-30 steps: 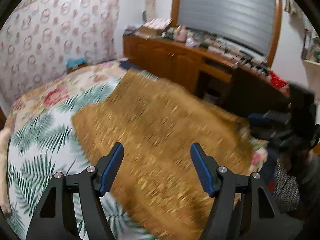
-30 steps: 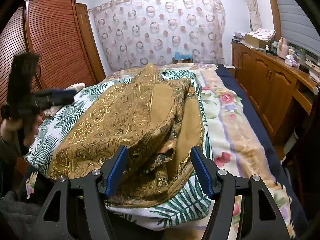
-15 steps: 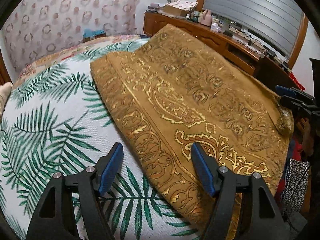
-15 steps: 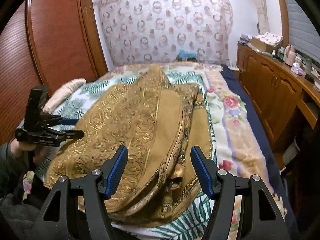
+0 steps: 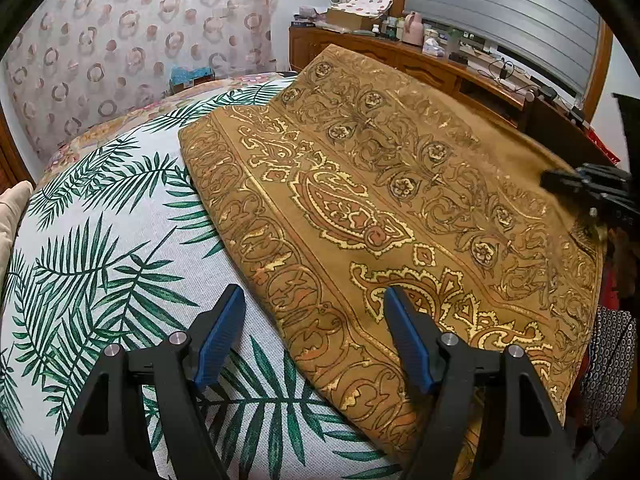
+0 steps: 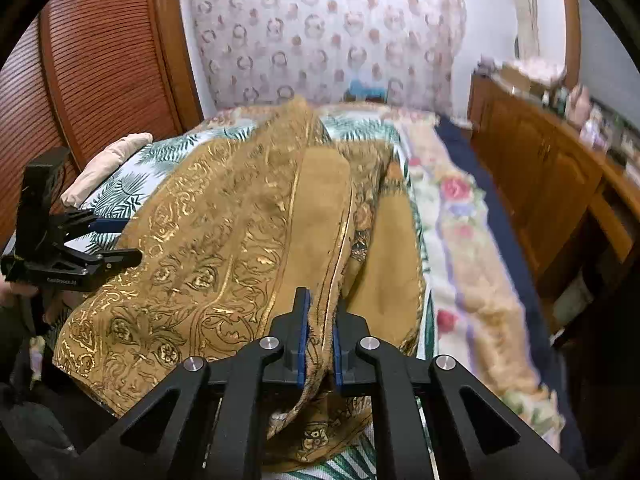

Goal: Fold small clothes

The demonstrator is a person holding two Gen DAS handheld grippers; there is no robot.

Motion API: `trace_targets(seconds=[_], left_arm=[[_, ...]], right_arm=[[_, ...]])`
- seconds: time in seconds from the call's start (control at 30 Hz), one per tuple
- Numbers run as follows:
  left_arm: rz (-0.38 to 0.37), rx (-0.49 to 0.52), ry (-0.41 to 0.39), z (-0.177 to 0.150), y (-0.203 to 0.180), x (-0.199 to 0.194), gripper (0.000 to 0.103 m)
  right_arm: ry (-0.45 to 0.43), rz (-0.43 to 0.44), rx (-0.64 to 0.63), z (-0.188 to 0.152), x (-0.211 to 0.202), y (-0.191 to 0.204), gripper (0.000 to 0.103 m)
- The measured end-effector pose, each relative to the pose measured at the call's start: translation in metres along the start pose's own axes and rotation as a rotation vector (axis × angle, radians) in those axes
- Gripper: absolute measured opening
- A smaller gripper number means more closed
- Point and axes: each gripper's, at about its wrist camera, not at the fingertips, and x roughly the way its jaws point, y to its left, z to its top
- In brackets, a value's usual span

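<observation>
— Bedroom, wasn't it? Where did the garment lie?

— On the bed [image 5: 92, 240], over the palm-leaf sheet: a gold-patterned brown cloth [image 5: 380, 208], doubled over at least once, its layered edges showing in the right wrist view.

— And the grippers?

— The right gripper [image 6: 319, 344] was clenched on the cloth's near edge. The left gripper [image 5: 314, 340] hovered with fingers spread, grasping nothing.

— Progress?

— Partway, I judged; the near-right layers looked bunched, so more folds and squaring remained.
</observation>
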Motion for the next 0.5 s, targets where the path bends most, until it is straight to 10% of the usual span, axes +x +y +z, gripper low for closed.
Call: trace_targets(seconds=[0.37, 0.5], left_arm=[[-0.007, -0.010, -0.004, -0.001, 0.005, -0.002, 0.073], [-0.033, -0.061, -0.018, 0.000, 0.013, -0.009, 0.073]], right_arm=[[-0.025, -0.023, -0.011, -0.003, 0.005, 0.005, 0.009], [-0.030, -0.022, -0.011, 0.008, 0.008, -0.001, 0.027]])
